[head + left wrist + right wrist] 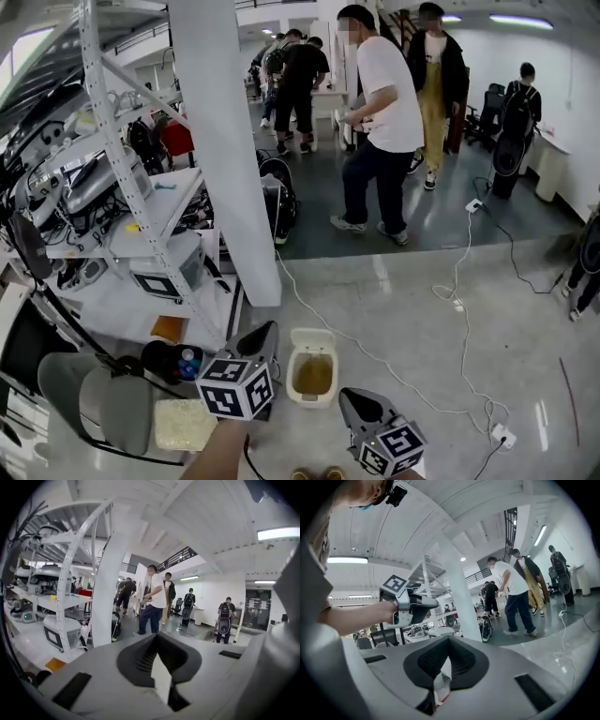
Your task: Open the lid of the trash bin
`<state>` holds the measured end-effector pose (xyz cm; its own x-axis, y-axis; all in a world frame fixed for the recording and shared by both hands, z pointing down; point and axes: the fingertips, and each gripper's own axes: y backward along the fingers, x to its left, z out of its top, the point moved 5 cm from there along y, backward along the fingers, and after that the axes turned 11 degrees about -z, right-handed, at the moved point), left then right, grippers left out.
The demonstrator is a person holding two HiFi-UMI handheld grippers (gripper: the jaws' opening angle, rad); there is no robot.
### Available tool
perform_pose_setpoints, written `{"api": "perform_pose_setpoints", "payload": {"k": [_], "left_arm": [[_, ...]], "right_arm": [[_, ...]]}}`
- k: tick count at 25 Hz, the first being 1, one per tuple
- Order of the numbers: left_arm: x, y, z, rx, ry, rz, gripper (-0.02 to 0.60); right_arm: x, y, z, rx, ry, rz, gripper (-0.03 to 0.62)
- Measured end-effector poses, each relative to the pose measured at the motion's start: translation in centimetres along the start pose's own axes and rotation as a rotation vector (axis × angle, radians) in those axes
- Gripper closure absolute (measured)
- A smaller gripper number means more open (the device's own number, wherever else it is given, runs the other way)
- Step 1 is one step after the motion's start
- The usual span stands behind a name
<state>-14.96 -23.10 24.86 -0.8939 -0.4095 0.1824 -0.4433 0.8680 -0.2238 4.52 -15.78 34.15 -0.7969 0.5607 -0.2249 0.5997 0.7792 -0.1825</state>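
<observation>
The trash bin [312,401] sits on the floor [422,309] just in front of my feet, between my 2 grippers. In the head view its lid [313,339] looks tipped up at the far side with the brownish inside showing, so I judge the opening largely done.

The left gripper [265,330] hangs just beside the bin's left rim, near the lid. Its fingers [140,658] are drawn together, leaving only a pale sliver between them, and grip nothing. The right gripper [349,397] hovers off the bin's near right corner, its fingers [426,660] likewise together with nothing I can make out in them.

Neither gripper view shows the bin, since both look out across the room, so I'd steer by the head view alone. If the lid must go further back, I'd nudge its free edge gently with the left tip. The bin looks light and could slide, so the right tip could steady the rim. A white cable [375,361] trails close on the right, and I'd keep clear of it.
</observation>
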Motion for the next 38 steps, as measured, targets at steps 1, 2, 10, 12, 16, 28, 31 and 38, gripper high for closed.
{"api": "perform_pose_setpoints", "payload": {"k": [1, 2, 10, 12, 16, 28, 31, 38], "left_arm": [[-0.6, 1.2, 0.1, -0.017, -0.033, 0.005, 0.577], [-1.3, 2.2, 0.0, -0.032, -0.066, 0.01, 0.577], [-4.5, 8.6, -3.5, -0.138, -0.17, -0.011, 0.575], [-4.9, 9.8, -4.3, -0.173, -0.175, -0.01, 0.575], [-5.1, 11.2, -5.9, -0.208, -0.144, 0.001, 0.575], [-4.1, 12.0, -7.8, -0.219, -0.127, 0.024, 0.575], [-4.2, 12.0, -8.0, -0.222, -0.127, 0.021, 0.575], [-4.9, 11.9, -8.5, -0.218, -0.104, 0.01, 0.575]], "right_arm": [[0.4, 0.2, 0.4, -0.008, 0.003, -0.005, 0.568], [0.8, 0.4, 0.7, -0.017, 0.005, -0.009, 0.568], [3.7, 1.9, 1.9, -0.066, 0.051, -0.044, 0.568], [4.1, 2.2, 1.6, -0.063, 0.071, -0.059, 0.568], [4.5, 2.4, 1.1, -0.054, 0.095, -0.083, 0.568], [4.0, 2.6, 1.2, -0.073, 0.089, -0.125, 0.569], [4.1, 2.6, 1.3, -0.07, 0.099, -0.127, 0.569], [3.9, 2.8, 1.1, -0.066, 0.1, -0.122, 0.569]]}}
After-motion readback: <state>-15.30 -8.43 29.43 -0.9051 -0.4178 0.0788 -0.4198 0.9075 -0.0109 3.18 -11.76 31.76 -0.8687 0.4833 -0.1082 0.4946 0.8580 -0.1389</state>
